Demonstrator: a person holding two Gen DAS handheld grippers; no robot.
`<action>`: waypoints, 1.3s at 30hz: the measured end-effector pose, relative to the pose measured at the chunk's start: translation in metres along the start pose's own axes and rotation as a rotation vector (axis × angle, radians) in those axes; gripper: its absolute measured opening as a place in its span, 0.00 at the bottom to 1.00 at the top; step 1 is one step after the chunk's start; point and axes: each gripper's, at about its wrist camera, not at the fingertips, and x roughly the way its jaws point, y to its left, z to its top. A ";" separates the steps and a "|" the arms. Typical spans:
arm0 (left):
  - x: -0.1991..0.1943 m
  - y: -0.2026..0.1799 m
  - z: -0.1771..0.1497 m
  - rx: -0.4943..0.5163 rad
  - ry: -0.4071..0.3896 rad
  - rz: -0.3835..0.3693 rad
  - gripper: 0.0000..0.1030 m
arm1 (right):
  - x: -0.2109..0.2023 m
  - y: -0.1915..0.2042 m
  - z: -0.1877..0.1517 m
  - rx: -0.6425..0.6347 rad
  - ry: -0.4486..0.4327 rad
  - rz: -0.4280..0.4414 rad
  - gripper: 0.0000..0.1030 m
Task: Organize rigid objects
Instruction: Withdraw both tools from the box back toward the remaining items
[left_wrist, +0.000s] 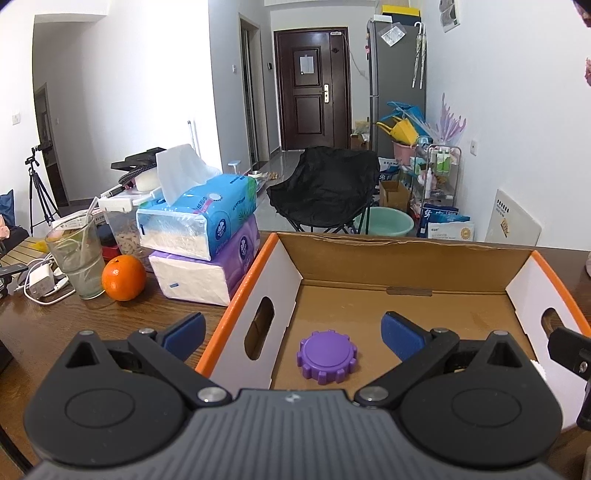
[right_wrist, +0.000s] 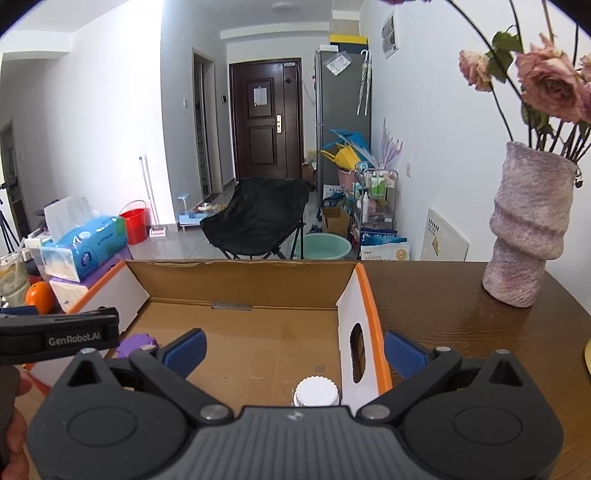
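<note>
A purple cap (left_wrist: 327, 353) with a toothed rim lies flat on the floor of the cardboard box (left_wrist: 406, 258), between the two blue pads of the left claw (left_wrist: 293, 332) and slightly nearer the camera than their tips — the pads stand well apart on either side of it and touch nothing. The left pad hangs outside the box's orange-edged left wall, the right pad over the box floor.

In the right wrist view a white ribbed cap (right_wrist: 316, 392) sits upright on the box floor, close against the white inner face of the right wall and half hidden behind the body of the right claw (right_wrist: 295, 349). This claw is also spread wide and empty; its left pad is over the box floor, its right pad outside the orange edge, over the wooden surface (right_wrist: 461, 314). The purple cap shows at the left of this view, partly covered by the other tool, whose black side reads "GenRobot.AI".

Left of the box stand two stacked tissue packs (left_wrist: 201, 236), blue on purple, their small print too fine to read, with an orange (left_wrist: 123, 277) and a drinking glass (left_wrist: 75, 258) beside them. On the right of the surface stands a mottled pink vase (right_wrist: 528, 229) holding dried roses — well apart from the box.
</note>
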 end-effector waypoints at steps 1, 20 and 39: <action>-0.002 0.001 -0.001 0.000 -0.002 -0.001 1.00 | -0.002 -0.001 0.000 0.000 -0.004 0.000 1.00; -0.056 0.023 -0.025 -0.018 -0.042 0.004 1.00 | -0.058 -0.006 -0.024 0.033 -0.056 -0.026 1.00; -0.116 0.041 -0.058 -0.013 -0.066 -0.014 1.00 | -0.118 -0.008 -0.060 0.029 -0.090 -0.053 1.00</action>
